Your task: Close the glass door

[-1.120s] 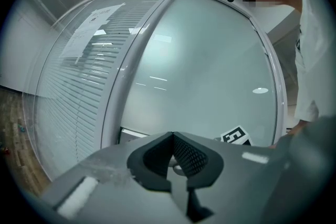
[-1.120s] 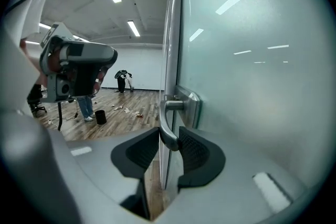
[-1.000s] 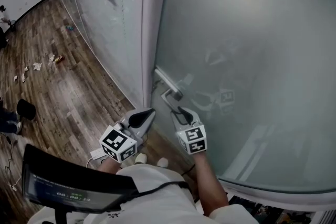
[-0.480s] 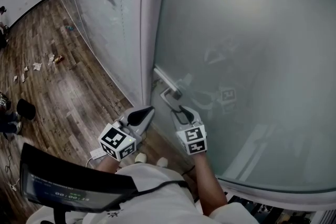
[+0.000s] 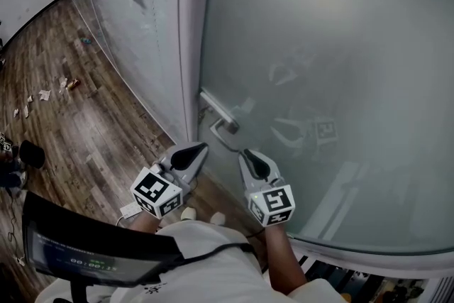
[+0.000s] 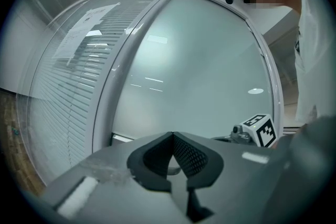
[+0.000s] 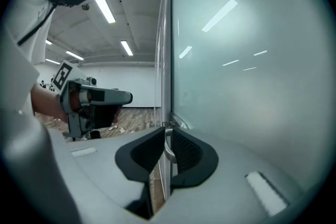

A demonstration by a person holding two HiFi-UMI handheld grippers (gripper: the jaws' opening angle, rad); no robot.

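**Head view.** The frosted glass door (image 5: 319, 46) lies with its left edge against the white frame (image 5: 187, 25). No gap shows there, so the closing stroke looks done or very nearly done. The handle (image 5: 218, 116) sits at that edge. The right tongs (image 5: 247, 153) point at it from the near side, with their tips just short of its lower end rather than around it. The left tongs (image 5: 201, 150) hang beside them, out over the wooden floor (image 5: 92, 117) and near the frame, touching nothing. As I judge it, the step in hand is letting go after the pull. The next move calls for drawing the right tongs straight back clear of the handle without dragging the door open, then checking that the latch has caught.

**Left gripper view.** The left tongs are closed, the pads meeting at their tips with nothing between them. Beyond them stand the door and frame, and the marker cube (image 6: 261, 130) of the other gripper is at the right.

**Right gripper view.** The right tongs have just been closing and are now drawn in to a narrow slit. The curved end of the handle and the door's edge show in that slit, seemingly just past the tips. The pads do not look pressed on the metal, so I read these tongs as slightly open and empty.
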